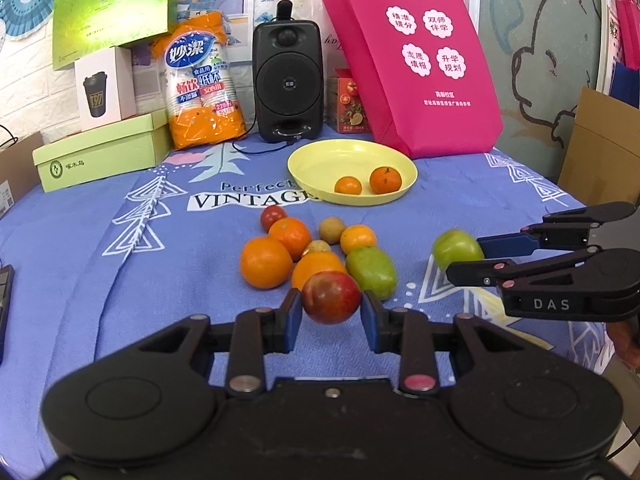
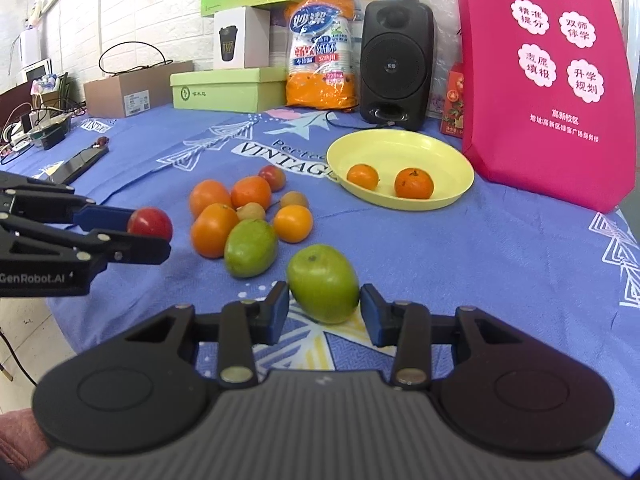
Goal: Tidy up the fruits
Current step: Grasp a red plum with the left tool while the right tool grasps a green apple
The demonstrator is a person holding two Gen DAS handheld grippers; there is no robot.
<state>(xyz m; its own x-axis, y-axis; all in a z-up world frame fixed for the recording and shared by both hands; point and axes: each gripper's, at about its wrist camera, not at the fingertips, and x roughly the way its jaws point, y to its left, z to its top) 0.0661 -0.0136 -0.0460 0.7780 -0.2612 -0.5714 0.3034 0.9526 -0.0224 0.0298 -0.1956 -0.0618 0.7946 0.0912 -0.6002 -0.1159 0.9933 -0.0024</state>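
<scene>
My left gripper (image 1: 331, 312) is shut on a red fruit (image 1: 331, 298), held just above the blue cloth in front of the fruit pile. In the right wrist view that gripper (image 2: 154, 234) comes in from the left with the red fruit (image 2: 150, 224). My right gripper (image 2: 325, 312) is shut on a green fruit (image 2: 324, 284), with a pad on each side. Seen from the left wrist, this gripper (image 1: 466, 256) holds the green fruit (image 1: 456, 250) right of the pile. The pile has several oranges (image 1: 266, 262), another green fruit (image 1: 372, 272) and small brownish fruits. A yellow plate (image 1: 316, 156) behind it holds two mandarins (image 1: 385, 180).
Along the back stand a black speaker (image 1: 287, 80), a pink bag (image 1: 416, 72), a pack of paper cups (image 1: 202, 80) and green boxes (image 1: 100, 152). A dark phone (image 2: 82, 160) lies on the cloth at far left. The table edge runs along the right.
</scene>
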